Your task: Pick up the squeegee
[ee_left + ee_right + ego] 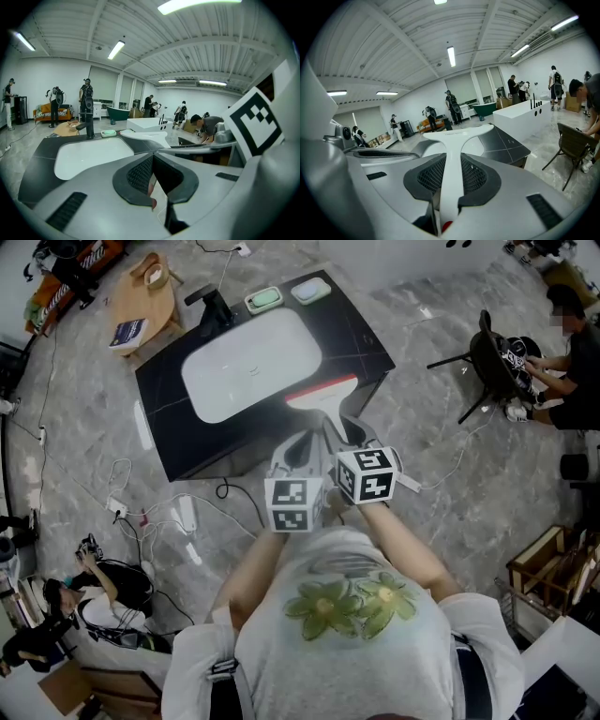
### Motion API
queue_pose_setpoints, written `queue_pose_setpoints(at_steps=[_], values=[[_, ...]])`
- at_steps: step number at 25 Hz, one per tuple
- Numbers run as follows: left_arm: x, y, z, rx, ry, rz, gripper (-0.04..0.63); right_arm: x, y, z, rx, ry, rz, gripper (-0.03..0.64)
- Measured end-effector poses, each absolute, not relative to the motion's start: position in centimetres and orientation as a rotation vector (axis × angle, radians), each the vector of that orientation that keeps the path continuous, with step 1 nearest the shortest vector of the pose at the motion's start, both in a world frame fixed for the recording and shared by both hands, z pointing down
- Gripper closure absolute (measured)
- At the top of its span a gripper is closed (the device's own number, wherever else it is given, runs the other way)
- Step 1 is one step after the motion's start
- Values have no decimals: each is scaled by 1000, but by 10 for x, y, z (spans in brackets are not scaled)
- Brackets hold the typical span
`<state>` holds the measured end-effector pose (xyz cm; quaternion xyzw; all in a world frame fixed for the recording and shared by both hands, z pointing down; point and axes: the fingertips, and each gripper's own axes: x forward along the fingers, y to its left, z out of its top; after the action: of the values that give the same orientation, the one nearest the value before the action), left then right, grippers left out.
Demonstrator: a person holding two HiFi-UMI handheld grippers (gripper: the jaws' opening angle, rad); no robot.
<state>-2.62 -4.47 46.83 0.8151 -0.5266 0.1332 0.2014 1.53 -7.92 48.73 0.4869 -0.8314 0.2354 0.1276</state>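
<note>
The squeegee (322,391) is white with a red blade edge. It hangs over the front right part of the black counter (366,343), blade end away from me. My right gripper (347,432) is shut on its handle. In the right gripper view the handle (450,180) runs between the two dark pads and the T-shaped head (459,135) sticks out ahead. Just to the left, my left gripper (298,448) has its pads together with nothing between them. The left gripper view shows the squeegee (146,136) ahead and to the right, past the closed jaw tips (152,158).
A white sink basin (246,367) is set in the counter, with a black faucet (212,306) and two soap dishes (264,299) behind it. A round wooden table (142,296) stands at back left. A chair (486,362) and a seated person are at right. Cables (178,517) lie on the floor.
</note>
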Motion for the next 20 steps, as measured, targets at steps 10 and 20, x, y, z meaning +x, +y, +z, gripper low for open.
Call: queue_pose_setpoints(at_steps=[10, 20], values=[[-24, -24, 465, 2300, -1476, 345, 586, 14, -49, 479, 1416, -2444, 661, 523], [-36, -7, 458, 2304, -1489, 321, 586, -4, -23, 463, 1403, -2501, 585, 523]])
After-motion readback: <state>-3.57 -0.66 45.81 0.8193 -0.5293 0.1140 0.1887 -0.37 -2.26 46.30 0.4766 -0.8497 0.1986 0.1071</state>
